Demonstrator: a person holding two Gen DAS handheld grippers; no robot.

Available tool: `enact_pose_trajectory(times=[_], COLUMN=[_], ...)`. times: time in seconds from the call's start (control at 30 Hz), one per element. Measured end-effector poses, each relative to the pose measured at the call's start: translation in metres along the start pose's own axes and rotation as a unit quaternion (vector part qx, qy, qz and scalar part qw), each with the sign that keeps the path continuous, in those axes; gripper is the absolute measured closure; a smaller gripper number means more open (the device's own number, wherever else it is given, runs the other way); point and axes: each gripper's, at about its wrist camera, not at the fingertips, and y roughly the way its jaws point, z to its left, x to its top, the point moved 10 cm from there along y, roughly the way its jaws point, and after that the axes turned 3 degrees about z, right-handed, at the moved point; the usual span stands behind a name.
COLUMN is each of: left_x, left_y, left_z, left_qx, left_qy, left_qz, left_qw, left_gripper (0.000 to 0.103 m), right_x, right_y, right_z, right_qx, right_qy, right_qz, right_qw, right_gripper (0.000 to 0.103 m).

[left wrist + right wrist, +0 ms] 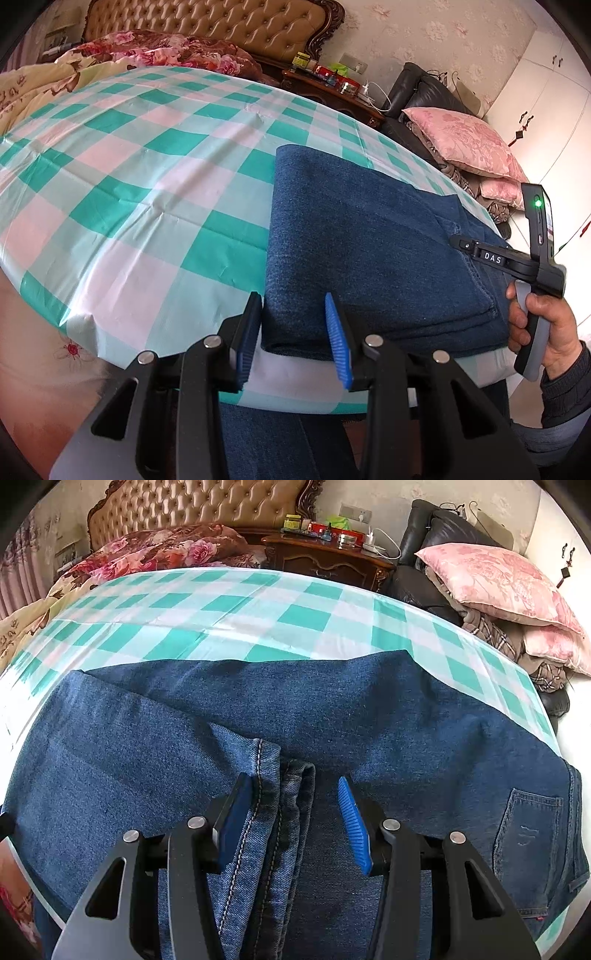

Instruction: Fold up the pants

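Blue denim pants [369, 251] lie folded on a table with a green-and-white checked cloth [129, 166]. My left gripper [295, 314] is open, its blue pads on either side of the fold's near left corner at the table's front edge. In the right wrist view the pants [258, 709] spread wide, a back pocket [528, 849] at the right. My right gripper [291, 797] is open over a hem edge [273, 812] that lies between its fingers. The right gripper also shows in the left wrist view [495, 254], held in a hand above the pants' right side.
A bed with floral bedding [166, 550] and a tufted headboard stands behind the table. A dark wooden nightstand [328, 557] with small items is at the back. A black chair with pink pillows [495, 579] is at the right. White wardrobe doors [535, 110] are at the far right.
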Motion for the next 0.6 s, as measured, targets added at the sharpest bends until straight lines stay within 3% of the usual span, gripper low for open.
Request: enact_pose_trajectory(times=[0.17, 0.23, 0.33, 0.5, 0.6], left_x=[0.009, 0.012, 0.012, 0.004, 0.003], left_y=[-0.010, -0.009, -0.007, 0.007, 0.007], left_z=[0.001, 0.000, -0.006, -0.009, -0.008], left_qx=[-0.018, -0.012, -0.006, 0.058, 0.070], left_qy=[-0.023, -0.019, -0.005, 0.055, 0.070], left_qz=[-0.022, -0.024, -0.024, -0.003, 0.001], left_qw=[0.9993, 0.9995, 0.9997, 0.9968, 0.9951], left_gripper=[0.067, 0.061, 0.059, 0.058, 0.058], right_x=[0.000, 0.001, 0.000, -0.001, 0.000], right_y=[0.000, 0.000, 0.000, -0.005, -0.034], right_z=[0.000, 0.001, 0.001, 0.000, -0.001], right_qx=[-0.002, -0.004, -0.003, -0.003, 0.010], right_qy=[-0.002, -0.003, -0.003, 0.006, 0.018], right_qz=[-0.003, -0.004, -0.004, 0.003, -0.027], right_qw=[1.000, 1.000, 1.000, 1.000, 0.999], right_gripper=[0.056, 0.056, 0.056, 0.056, 0.056])
